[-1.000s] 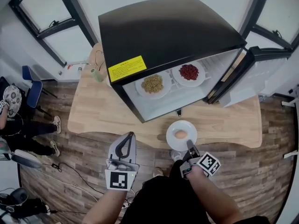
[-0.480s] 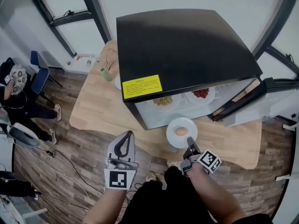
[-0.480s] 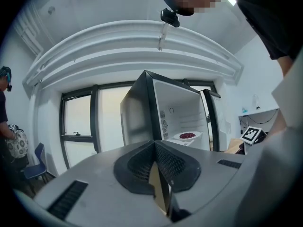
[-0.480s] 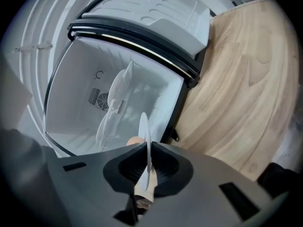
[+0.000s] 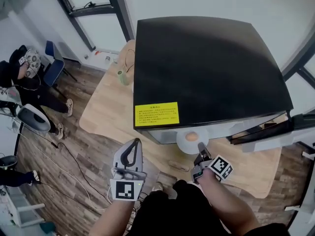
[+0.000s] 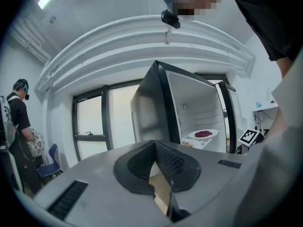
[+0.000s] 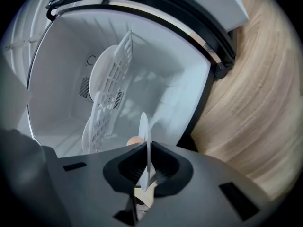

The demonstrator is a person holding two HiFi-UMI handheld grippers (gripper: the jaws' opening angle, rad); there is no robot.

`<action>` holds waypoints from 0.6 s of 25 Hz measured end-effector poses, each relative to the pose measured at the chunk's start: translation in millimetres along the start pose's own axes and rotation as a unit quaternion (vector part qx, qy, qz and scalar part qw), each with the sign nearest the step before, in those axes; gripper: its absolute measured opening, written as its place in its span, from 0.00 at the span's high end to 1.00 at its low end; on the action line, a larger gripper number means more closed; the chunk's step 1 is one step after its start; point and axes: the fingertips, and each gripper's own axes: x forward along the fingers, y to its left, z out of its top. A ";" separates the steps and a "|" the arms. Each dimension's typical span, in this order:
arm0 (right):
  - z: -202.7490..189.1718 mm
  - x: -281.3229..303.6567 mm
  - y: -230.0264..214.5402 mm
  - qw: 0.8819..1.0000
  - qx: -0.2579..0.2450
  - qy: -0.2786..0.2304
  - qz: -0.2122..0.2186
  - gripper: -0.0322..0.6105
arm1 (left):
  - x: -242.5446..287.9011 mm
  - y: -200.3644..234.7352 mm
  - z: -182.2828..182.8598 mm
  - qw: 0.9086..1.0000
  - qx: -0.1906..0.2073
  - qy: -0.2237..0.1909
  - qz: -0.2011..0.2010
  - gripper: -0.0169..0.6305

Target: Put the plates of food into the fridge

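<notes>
Fingers [image 7: 166, 167] of the right gripper [image 7: 144, 174] are nipped narrow on the near rim of the white plate [image 7: 143, 126]. It juts ahead of them, edge-on to that camera, with its pale orange food [image 5: 191, 136] just past the tips. In the head view the plate sits at the mouth of the fridge [image 5: 206, 68], above the tabletop [image 5: 108, 117]; I judge this the carrying-in step. Next it wants keeping level and sliding onto the shelf [image 7: 111, 86] (a plate of red food [image 6: 203, 134] is already inside). The left gripper [image 5: 129, 154] hangs closed and empty, well back.
</notes>
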 end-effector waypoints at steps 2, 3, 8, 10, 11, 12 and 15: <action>2.6 11.0 1.7 1.000 -0.004 0.007 0.002 0.89 | 2.9 4.8 -2.0 1.000 0.001 0.011 0.010 0.97; 3.9 16.9 2.8 1.000 -0.006 0.010 0.003 0.89 | 5.0 7.6 -2.1 1.000 0.000 0.014 0.015 0.97; -0.4 42.9 5.3 1.000 -0.006 0.026 0.003 0.89 | 10.0 20.4 0.8 0.999 0.001 0.016 0.032 0.97; 0.1 53.7 5.5 1.000 -0.008 0.028 0.001 0.89 | 12.3 26.0 1.2 0.999 0.006 0.016 0.038 0.97; 0.0 58.6 5.8 1.000 -0.008 0.028 0.001 0.89 | 12.9 28.7 1.2 0.999 0.006 0.015 0.041 0.97; -0.6 62.4 6.0 1.000 -0.008 0.029 0.000 0.89 | 12.7 30.6 0.6 0.999 0.006 0.017 0.044 0.97; -1.6 70.7 7.6 0.999 -0.012 0.030 -0.003 0.89 | 10.8 35.9 -3.0 0.999 0.006 0.023 0.047 0.97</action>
